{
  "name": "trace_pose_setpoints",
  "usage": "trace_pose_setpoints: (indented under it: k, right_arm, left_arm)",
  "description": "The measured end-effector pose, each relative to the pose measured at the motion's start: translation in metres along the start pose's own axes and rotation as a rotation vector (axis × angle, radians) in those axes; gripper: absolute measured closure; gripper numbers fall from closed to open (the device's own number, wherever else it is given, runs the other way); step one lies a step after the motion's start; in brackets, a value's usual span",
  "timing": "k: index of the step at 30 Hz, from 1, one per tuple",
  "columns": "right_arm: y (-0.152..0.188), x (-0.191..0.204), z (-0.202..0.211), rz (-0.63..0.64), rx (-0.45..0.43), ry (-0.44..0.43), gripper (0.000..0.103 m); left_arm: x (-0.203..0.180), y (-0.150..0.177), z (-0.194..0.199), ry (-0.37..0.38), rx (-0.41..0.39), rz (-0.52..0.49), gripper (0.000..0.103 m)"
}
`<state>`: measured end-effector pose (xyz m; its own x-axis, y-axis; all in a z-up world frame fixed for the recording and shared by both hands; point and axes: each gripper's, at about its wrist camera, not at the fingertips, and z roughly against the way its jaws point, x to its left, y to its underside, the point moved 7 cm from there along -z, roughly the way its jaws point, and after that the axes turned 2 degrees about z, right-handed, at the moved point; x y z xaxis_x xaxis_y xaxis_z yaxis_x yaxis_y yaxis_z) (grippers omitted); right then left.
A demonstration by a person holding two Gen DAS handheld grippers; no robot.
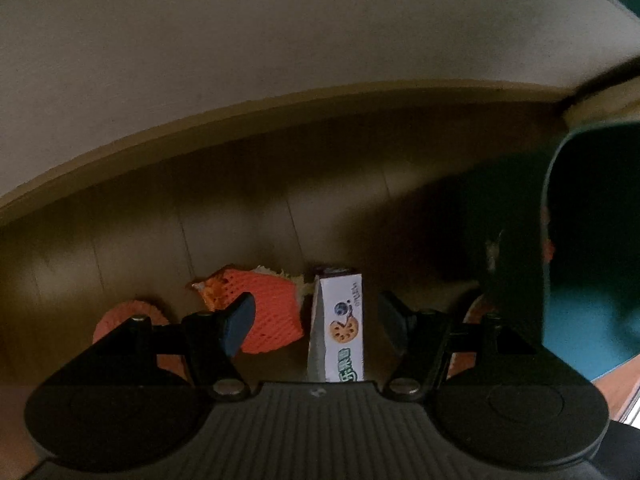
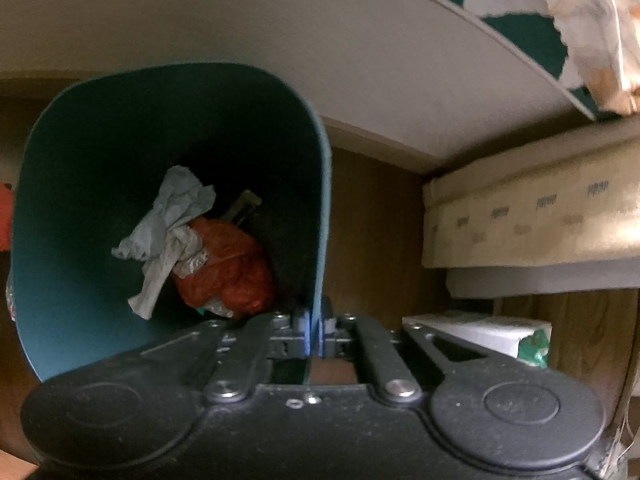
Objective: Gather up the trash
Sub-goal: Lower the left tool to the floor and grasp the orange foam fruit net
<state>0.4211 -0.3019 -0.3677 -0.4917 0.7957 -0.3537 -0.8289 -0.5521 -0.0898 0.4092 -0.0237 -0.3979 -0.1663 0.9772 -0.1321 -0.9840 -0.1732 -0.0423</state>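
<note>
Two claws work the floor: the left claw (image 1: 314, 314) hangs wide over a small snack box (image 1: 345, 328) (beside orange foam netting (image 1: 260, 312)), while the right claw (image 2: 316, 330) pinches the teal bin (image 2: 60, 240) rim.

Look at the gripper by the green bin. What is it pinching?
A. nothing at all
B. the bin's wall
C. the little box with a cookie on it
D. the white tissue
B: the right gripper is shut on the rim of the green bin, while the crumpled tissue lies loose inside it.
</note>
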Motion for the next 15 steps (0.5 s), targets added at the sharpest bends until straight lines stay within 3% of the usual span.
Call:
trace_pose_setpoints:
  k: [7,11,15]
  right_arm:
    - [0.011,-0.007,-0.01,0.024,0.043,-0.025,0.098]
    - [0.01,-0.001,-0.004,0.034,0.054,-0.047,0.098]
    - [0.007,-0.004,-0.005,0.044,0.044,-0.05,0.098]
  left_arm:
    - [0.018,0.004,-0.027,0.022,0.049,-0.032,0.036]
    - [0.027,0.016,-0.055,0.103,0.142,-0.02,0.036]
    - [0.013,0.032,-0.085,0.104,0.196,-0.055,0.035]
